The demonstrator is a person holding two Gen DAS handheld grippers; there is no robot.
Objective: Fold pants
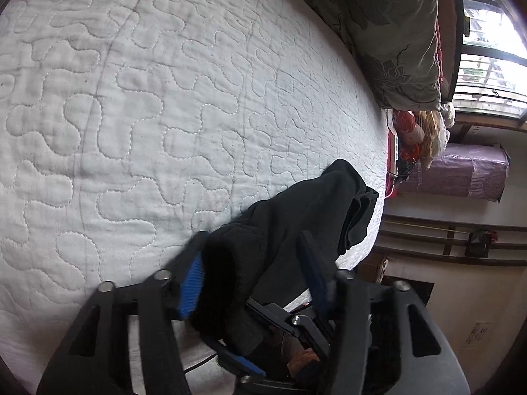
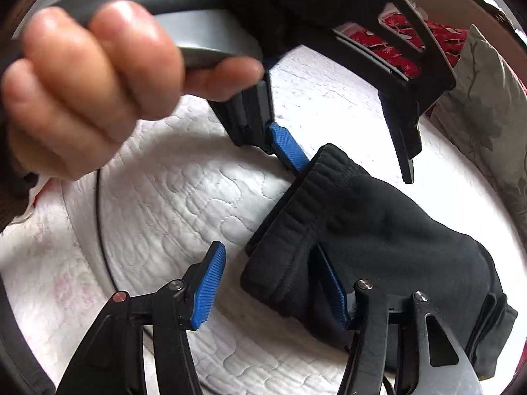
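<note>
folded black fleece pants (image 2: 378,230) on white quilted bed (image 1: 164,115) | left gripper (image 1: 253,276) fingers straddled waistband – grip unclear | right gripper (image 2: 280,283) fingers parted – waistband corner between

The pants (image 1: 296,217) hide the left gripper's (image 1: 253,263) grip point; a hand (image 2: 89,85) is blurred, upper left.

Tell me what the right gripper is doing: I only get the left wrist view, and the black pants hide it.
Observer: The right gripper has its jaws open astride the waistband corner of the pants.
Operator: Pressing the cloth yet?
Observer: No, one pad stands clear of it, with white quilt showing between.
Operator: And the second one?
Observer: The other pad sits tucked beside the waistband, partly hidden.
</note>
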